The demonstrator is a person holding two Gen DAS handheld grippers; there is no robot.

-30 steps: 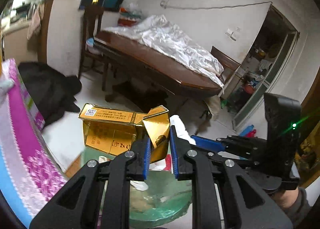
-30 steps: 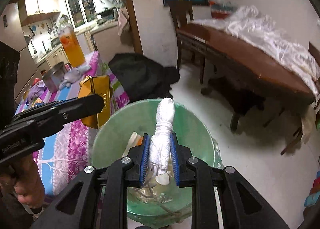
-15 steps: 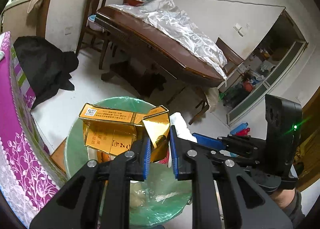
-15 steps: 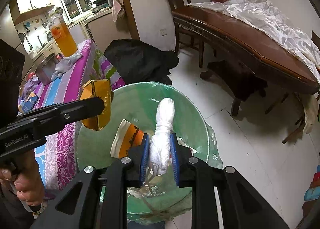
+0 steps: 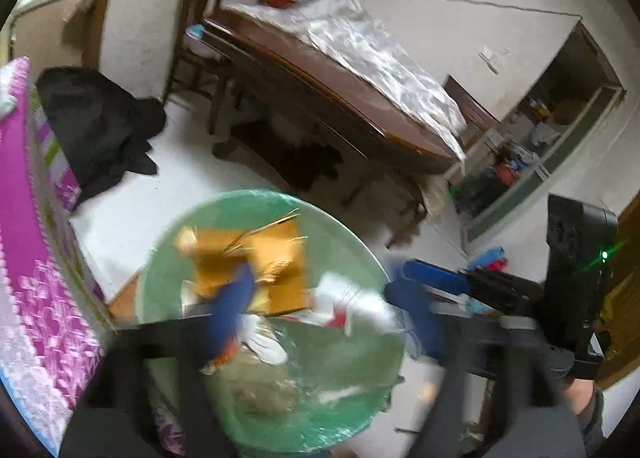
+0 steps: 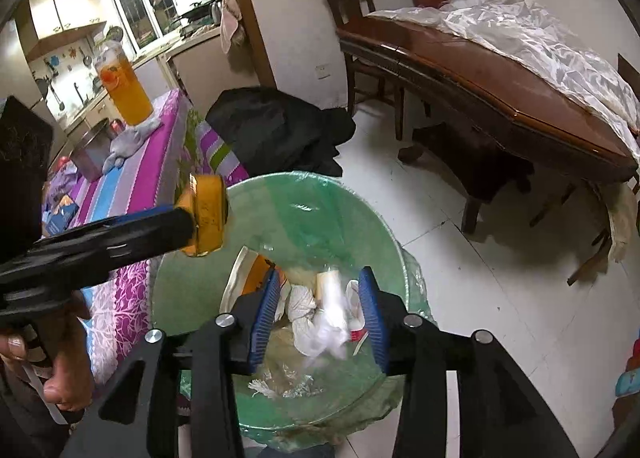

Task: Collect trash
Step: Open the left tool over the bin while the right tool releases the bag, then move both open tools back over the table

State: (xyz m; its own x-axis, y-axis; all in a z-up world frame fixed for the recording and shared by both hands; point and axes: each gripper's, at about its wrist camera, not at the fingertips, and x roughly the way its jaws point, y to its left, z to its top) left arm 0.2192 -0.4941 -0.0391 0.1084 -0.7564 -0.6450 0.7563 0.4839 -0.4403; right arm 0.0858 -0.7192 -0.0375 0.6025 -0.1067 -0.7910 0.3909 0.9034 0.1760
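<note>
right tool (image 6: 320, 314): your jaws wide, white wad (image 6: 332, 322) loose between, over green bin (image 6: 320, 218)
left tool (image 5: 320, 310): wide apart, blurred; gold box (image 5: 256, 266) free above bin

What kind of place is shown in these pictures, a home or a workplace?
Most likely a home, an eating area open to a kitchen: a long wooden dining table with a chair, kitchen cabinets by a window, and a lined trash bin on the tiled floor.

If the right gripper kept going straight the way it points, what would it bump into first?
Probably the white wad between the right gripper's open jaws, over the bin; depth is unclear.
</note>
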